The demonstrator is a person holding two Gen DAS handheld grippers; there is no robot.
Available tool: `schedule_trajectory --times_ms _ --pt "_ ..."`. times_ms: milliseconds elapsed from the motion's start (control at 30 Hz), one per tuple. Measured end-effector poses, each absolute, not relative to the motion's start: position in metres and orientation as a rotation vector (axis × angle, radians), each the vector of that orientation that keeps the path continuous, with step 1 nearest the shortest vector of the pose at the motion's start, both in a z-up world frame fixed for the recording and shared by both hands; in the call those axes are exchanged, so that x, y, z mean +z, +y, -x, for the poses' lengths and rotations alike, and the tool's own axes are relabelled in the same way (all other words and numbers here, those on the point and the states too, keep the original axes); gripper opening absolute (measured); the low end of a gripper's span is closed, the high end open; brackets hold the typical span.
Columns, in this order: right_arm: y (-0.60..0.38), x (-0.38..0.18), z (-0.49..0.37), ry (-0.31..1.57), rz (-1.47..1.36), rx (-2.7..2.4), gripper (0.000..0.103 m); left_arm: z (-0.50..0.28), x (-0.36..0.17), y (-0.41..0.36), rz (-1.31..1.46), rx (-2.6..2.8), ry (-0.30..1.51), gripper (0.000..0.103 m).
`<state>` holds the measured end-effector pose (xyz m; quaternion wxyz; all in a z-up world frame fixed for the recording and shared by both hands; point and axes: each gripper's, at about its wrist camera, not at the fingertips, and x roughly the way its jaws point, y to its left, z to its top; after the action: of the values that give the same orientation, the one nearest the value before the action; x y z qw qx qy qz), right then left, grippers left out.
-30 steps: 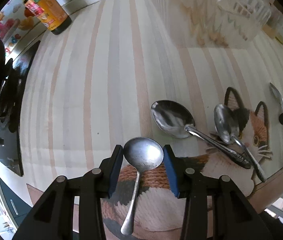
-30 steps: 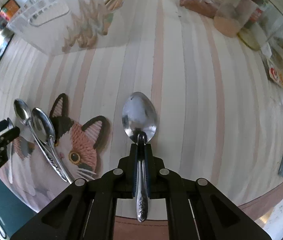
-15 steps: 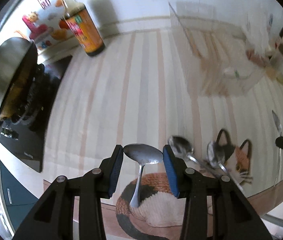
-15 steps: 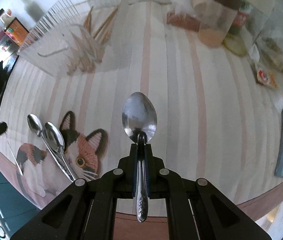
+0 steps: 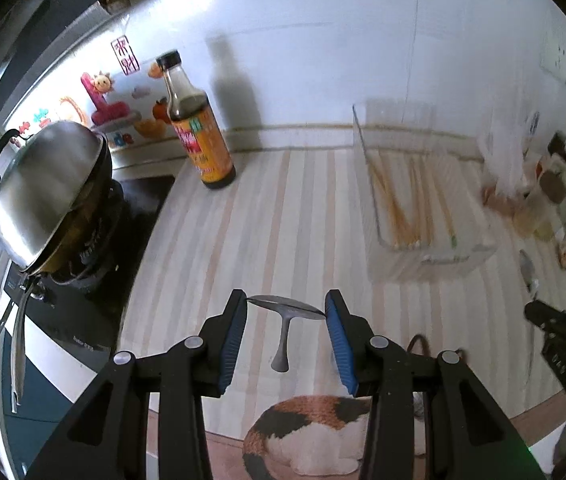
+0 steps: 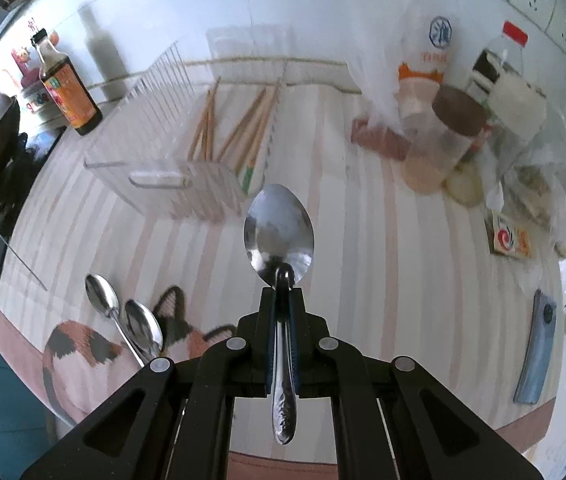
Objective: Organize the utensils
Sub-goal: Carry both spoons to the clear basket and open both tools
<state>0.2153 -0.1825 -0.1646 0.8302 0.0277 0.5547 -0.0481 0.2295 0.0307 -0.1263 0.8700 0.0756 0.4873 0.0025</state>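
We find the left gripper [image 5: 286, 312] clamped across the bowl of a round steel ladle-spoon [image 5: 285, 310], handle hanging below, clear of the striped tablecloth [image 5: 251, 240]. The right gripper [image 6: 283, 292] has its fingers pressed together on the neck of an oval steel spoon [image 6: 279, 232], bowl forward. Below, two more steel spoons [image 6: 123, 316] lie on the calico cat print [image 6: 83, 356]. Farther off stands the clear plastic organizer tray [image 6: 155, 178] holding wooden chopsticks [image 6: 243, 132]. A dark sauce bottle [image 5: 197, 132] stands by the wall.
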Motion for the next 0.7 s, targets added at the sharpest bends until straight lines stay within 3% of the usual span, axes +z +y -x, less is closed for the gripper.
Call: schedule_trajectory --times_ms 433,700 --pt "-0.186 -0.087 -0.288 1.077 -0.3 0.056 0.007 -0.286 -0.031 -0.019 0.049 -0.207 0.977 0.037" --pt "-0.194 -0.101 -0.375 1.139 -0.392 0.1 0.007 -0.37 -0.073 -0.064 0.051 -0.268 1.169 0.038"
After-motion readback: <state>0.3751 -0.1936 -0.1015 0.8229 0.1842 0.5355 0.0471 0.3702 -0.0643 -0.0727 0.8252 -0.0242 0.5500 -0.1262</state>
